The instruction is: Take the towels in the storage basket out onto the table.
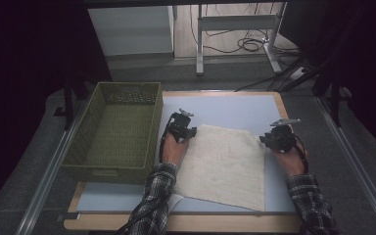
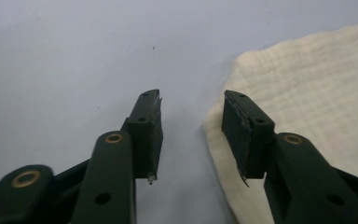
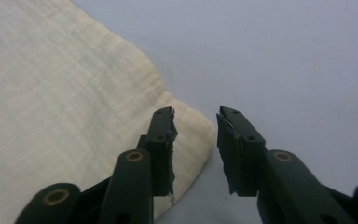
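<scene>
a: left gripper [image 2: 191, 119] first. what's it doing?

b: in the left gripper view its jaws are standing apart, nothing pinched btwn them. bare table showing in the gap, and the cloth [image 2: 307, 93] edge is lying just under the right-hand jaw. the pads aren't pressing on it.

a: and the right gripper [image 3: 196, 126]?

b: same deal in the right gripper view: jaws parted, not clamping anything. the cloth corner [image 3: 186, 126] is sitting under the left-hand jaw, w/ the gap mostly over bare table.

a: so where's the cloth lying overall?

b: high view is giving that. the cream cloth [image 1: 223, 166] is lying flat on the pale blue table [image 1: 240, 110], right of centre, w/ the left gripper [image 1: 182, 128] at its far left corner and the right gripper [image 1: 275, 138] at its far right corner, one hand on each.

a: anything else the close views aren't giving?

b: yep, a green basket [image 1: 112, 132] is sitting at the table's left, just beside the left hand, apart from the cloth. plaid sleeves [image 1: 154, 200] are coming in from the bottom. the close views are adding the cloth's fine crinkled weave.
</scene>
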Tool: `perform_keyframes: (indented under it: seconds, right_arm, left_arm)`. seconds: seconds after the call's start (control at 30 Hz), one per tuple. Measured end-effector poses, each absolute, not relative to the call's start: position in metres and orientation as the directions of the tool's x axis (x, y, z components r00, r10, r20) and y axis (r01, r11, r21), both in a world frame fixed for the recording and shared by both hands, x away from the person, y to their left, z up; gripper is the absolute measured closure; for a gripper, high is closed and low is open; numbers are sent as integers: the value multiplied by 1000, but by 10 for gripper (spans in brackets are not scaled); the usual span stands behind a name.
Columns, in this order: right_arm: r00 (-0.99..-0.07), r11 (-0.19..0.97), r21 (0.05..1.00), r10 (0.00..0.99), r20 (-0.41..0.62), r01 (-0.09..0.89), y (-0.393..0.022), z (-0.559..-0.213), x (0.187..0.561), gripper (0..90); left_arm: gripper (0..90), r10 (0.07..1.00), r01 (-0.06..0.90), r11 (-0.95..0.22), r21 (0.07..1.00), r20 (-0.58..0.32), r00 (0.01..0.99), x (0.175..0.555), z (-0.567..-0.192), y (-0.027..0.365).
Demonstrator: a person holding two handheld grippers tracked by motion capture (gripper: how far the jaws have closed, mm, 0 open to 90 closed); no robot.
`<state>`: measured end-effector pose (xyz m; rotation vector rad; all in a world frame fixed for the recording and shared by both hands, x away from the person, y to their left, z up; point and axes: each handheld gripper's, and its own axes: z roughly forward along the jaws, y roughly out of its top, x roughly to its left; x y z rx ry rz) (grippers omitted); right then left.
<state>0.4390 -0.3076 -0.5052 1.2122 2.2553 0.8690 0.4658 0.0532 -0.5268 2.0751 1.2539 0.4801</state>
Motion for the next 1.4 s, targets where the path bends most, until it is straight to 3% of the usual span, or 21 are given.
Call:
perform_keyframes:
  seconds: [0.13,0.27,0.33,0.37,0.67,0.9,1.4]
  right_arm:
    - [-539,450,671,838,-89,589,-303,-513,444,663]
    - [-548,422,678,836,-34,601,-303,-513,443,848]
    - [-552,424,671,834,-27,608,-302,-512,444,876]
    - [-552,429,670,833,-35,606,-302,-512,444,878]
    - [-564,428,720,823,-62,546,-307,-489,433,878]
    - [-613,428,768,788,-58,477,-317,-462,393,878]
    - [-708,467,761,706,-15,450,-317,-466,320,877]
  left_arm:
    - [556,860,630,-321,707,-61,507,467,-534,47]
    - [713,832,623,-337,706,-87,548,465,-533,40]
    - [859,824,622,-355,698,-81,561,465,-531,37]
    - [869,824,622,-355,698,-81,561,465,-531,37]
    - [866,830,545,-342,765,-26,558,444,-501,48]
    - [863,815,492,-395,776,49,578,399,-483,50]
    - [854,793,455,-450,769,110,600,321,-482,61]
